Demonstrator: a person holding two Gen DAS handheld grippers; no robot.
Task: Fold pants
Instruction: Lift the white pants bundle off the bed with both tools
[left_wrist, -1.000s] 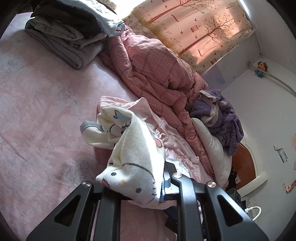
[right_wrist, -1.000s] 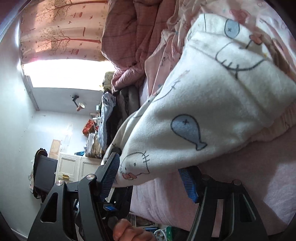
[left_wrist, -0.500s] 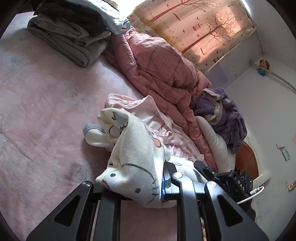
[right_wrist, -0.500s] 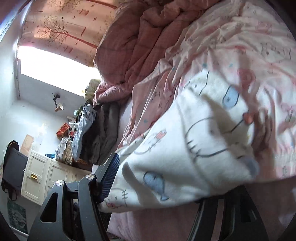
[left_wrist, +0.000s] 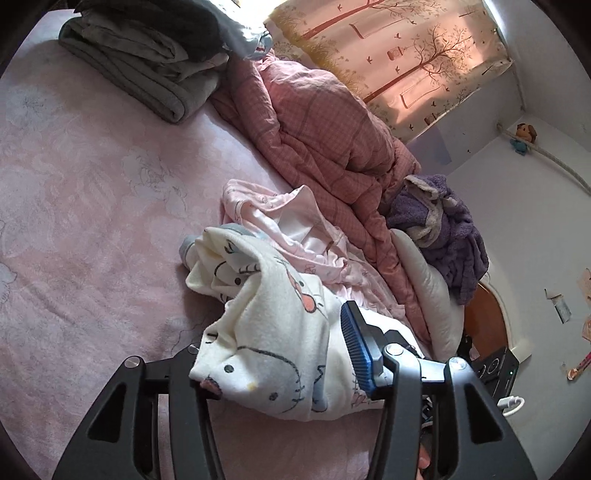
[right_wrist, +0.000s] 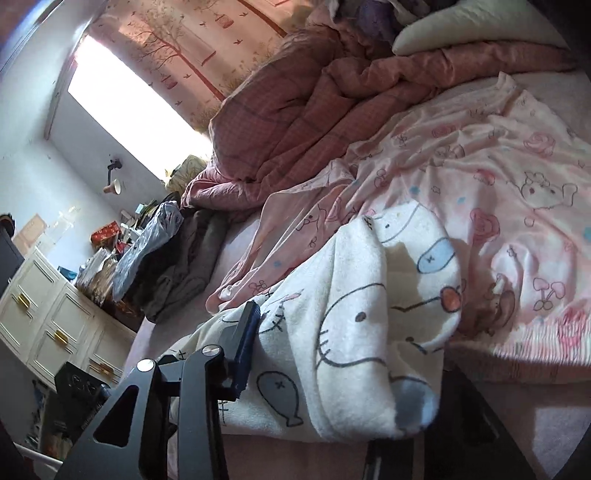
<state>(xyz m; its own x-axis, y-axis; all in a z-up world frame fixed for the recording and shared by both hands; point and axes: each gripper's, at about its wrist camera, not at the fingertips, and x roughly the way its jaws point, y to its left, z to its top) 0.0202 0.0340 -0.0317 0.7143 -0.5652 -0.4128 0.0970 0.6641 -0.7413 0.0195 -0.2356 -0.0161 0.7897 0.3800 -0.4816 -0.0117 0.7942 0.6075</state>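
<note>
The white fleece pants (left_wrist: 273, 332) with cat and fish prints lie bunched on the pink bed sheet (left_wrist: 92, 229), partly over a pink printed garment (left_wrist: 280, 221). My left gripper (left_wrist: 277, 362) is open, its jaws wide apart on either side of the bunched pants. In the right wrist view the pants (right_wrist: 351, 332) lie between the jaws of my right gripper (right_wrist: 343, 373), which is open; its right finger is mostly hidden under the cloth.
A rumpled pink checked duvet (left_wrist: 325, 122) runs along the far side of the bed. Folded grey clothes (left_wrist: 147, 70) are stacked at the top left. A purple robe (left_wrist: 443, 225) and a white pillow (left_wrist: 424, 288) lie at the right. White drawers (right_wrist: 48, 325) stand beside the bed.
My left gripper was shut on the pants and has opened wide. The right gripper has swung round and lowered the pants onto the bed, over the pink garment.
</note>
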